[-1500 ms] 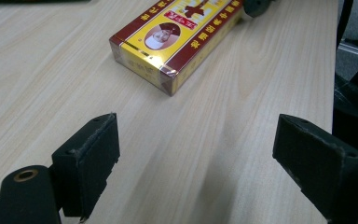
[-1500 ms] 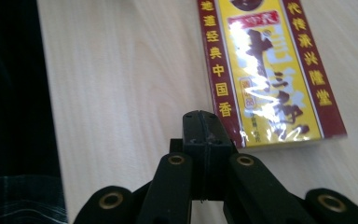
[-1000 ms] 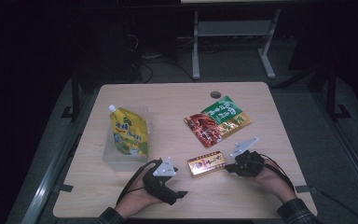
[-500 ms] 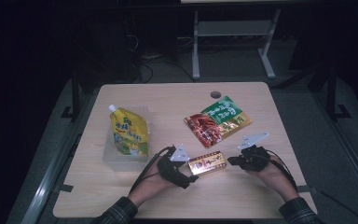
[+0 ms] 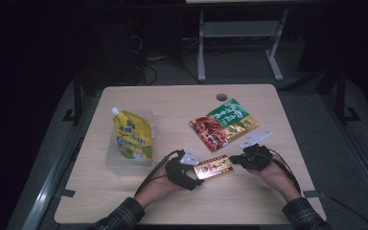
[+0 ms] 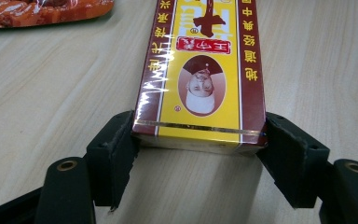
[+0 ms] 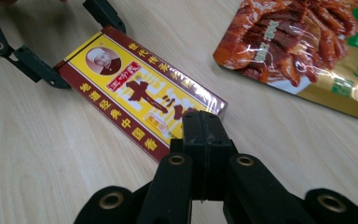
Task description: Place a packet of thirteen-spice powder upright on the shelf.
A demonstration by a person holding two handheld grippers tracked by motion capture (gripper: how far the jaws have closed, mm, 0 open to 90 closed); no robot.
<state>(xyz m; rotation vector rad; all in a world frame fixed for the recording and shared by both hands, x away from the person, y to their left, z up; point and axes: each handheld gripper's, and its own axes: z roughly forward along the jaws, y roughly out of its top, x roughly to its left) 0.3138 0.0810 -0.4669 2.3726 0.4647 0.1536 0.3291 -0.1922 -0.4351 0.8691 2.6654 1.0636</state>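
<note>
Box [image 5: 213, 167] lying flat at the table's [image 5: 249, 201] near edge looks light, stiff and slick in its wrap, its short end between the just-closing jaws of the left gripper [image 6: 198, 154], pads at both sides, while the right gripper [image 7: 204, 135], jaws shut empty, rests on the far end.

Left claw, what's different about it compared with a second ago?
The left claw moved in to the near end of the yellow box, and its jaws have just been closing, one at each side of that end. The right claw, shut at the box's other end, the spouted pouch and the snack bag stayed put.
</note>
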